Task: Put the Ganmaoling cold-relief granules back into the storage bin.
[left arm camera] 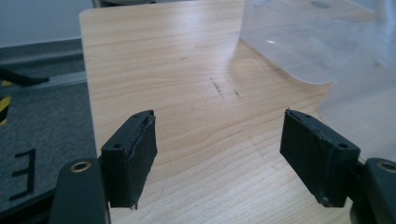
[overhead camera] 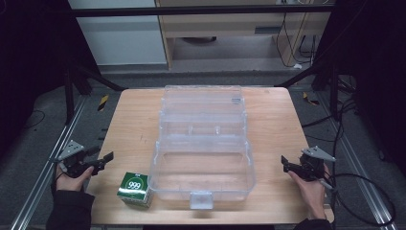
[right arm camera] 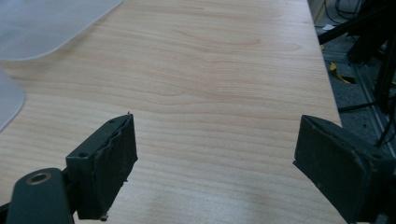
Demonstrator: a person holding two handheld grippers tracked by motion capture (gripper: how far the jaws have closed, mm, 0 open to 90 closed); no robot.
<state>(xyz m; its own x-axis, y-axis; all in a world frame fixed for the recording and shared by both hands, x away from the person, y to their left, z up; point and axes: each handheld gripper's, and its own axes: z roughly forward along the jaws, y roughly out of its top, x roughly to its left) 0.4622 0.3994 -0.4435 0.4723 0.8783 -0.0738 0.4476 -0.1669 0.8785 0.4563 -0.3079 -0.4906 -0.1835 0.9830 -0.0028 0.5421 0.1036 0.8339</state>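
Both tongs spread and empty, start of the job.

My left gripper (overhead camera: 101,160) hovers off the table's (overhead camera: 139,120) left edge, the right gripper (overhead camera: 288,166) opposite; the green box (overhead camera: 135,189) sits just beside the open clear case (overhead camera: 203,143). Next, I reckon: left reaches in and pinches the box.

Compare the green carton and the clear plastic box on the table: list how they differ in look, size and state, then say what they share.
1. The green carton is opaque, with "999" printed on top; the clear plastic box is see-through.
2. The carton is far smaller than the box.
3. The carton is closed; the box stands open, its lid laid back and its tray bare.

Both rest on the wooden table, and no jaws touch either.
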